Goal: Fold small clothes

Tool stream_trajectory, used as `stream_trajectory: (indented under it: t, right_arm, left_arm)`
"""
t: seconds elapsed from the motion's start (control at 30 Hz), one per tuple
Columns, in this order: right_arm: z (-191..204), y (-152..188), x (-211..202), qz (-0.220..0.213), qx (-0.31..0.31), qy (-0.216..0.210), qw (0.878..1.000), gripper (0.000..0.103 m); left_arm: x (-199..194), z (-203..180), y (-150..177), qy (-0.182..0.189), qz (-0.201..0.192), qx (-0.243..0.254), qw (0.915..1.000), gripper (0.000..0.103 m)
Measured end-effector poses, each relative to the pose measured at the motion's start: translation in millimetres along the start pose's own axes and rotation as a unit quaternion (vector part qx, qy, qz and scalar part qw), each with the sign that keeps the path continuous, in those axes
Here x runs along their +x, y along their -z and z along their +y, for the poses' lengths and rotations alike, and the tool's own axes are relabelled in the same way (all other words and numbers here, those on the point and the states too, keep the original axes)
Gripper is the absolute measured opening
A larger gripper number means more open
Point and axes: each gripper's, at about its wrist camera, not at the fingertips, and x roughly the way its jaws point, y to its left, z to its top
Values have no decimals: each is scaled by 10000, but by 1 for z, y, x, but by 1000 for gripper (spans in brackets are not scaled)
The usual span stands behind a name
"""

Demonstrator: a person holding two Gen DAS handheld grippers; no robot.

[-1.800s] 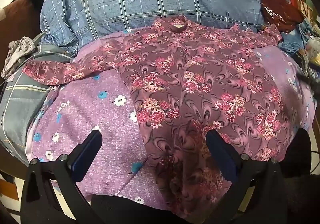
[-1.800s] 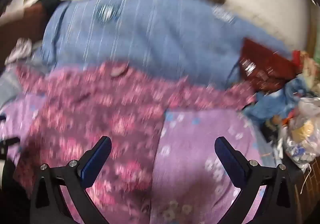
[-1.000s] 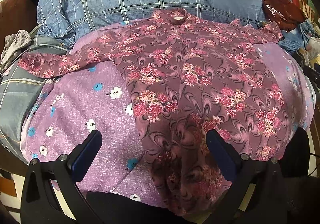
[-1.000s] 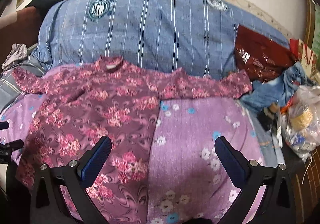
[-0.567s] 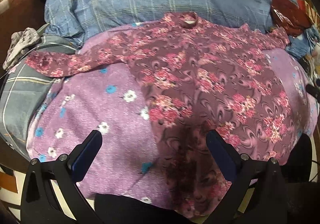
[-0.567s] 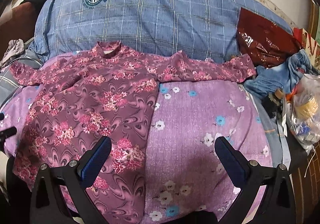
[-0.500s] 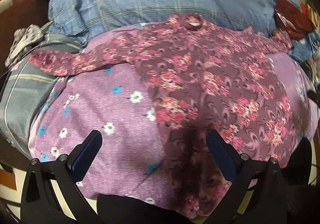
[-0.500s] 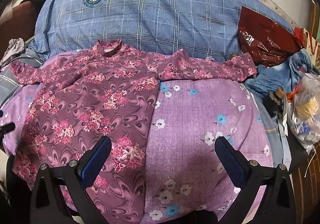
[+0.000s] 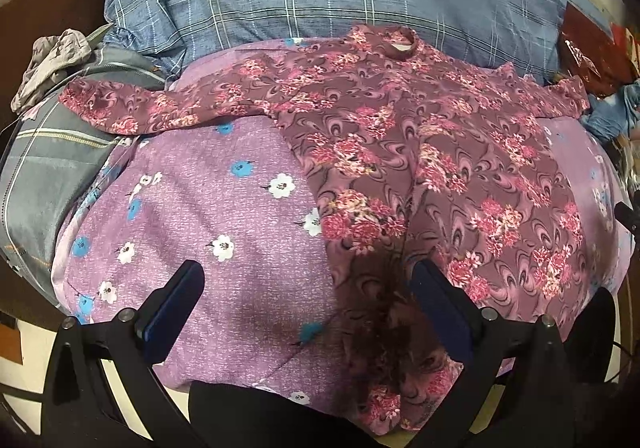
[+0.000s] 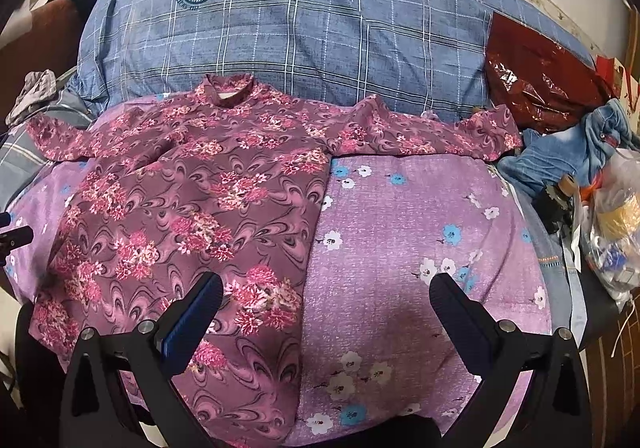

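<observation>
Both grippers, left gripper [image 9: 306,298] and right gripper [image 10: 326,306], stayed spread apart, empty, drifting over floral top [image 10: 192,208]; left sleeve [image 9: 132,108] at ten o'clock, unfolded; no fold begun.

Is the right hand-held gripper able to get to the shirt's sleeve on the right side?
Probably yes. The right hand-held gripper is open, and only bare purple flowered sheet lies between it and the right sleeve of the maroon flowered shirt. Nothing covers that sleeve; it lies flat.
</observation>
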Motion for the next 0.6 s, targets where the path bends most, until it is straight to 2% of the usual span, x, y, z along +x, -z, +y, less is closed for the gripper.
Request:
stream_trajectory:
  t: [0.17,0.3,0.43,0.6]
  right_arm:
    - [2,3,2,41,-22,-40,10000,103]
    - [0,9,11,273,-20,-158,9995,103]
    - [-2,22,28,697,82,-489,9963,103]
    - [5,39,51,1189,302,-992,9875,103]
  left_arm:
    - [1,0,1,24,75,8,10000,103]
    - [6,23,-1,56,195,-495,9986,103]
    - [21,34,7,272,589,-819,9945,103]
    - [44,10,23,683,1133,-605,9894,103]
